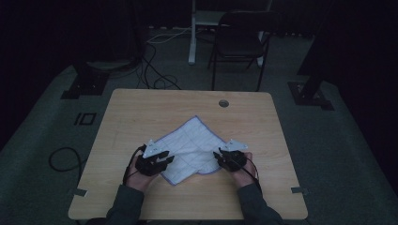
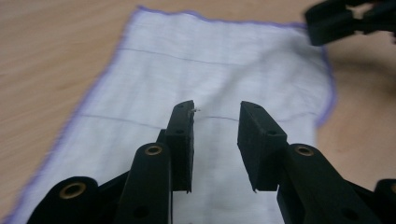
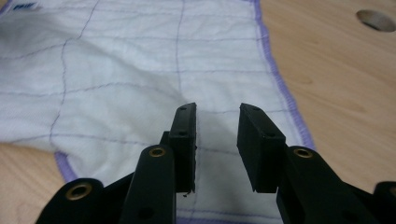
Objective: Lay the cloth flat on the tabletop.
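A white cloth with a purple hem and thin purple grid lines lies spread on the wooden table, one corner pointing away from me. My left gripper rests over the cloth's left corner, open, with bare cloth showing between its jaws. My right gripper is over the cloth's right corner, also open, nothing between its fingers; the cloth spreads ahead of it with the hem running along its right. The right gripper also appears far off in the left gripper view.
A round cable hole sits near the table's far edge and shows as the hole in the right gripper view. Beyond the table stand a dark folding chair, a white desk leg and floor cables.
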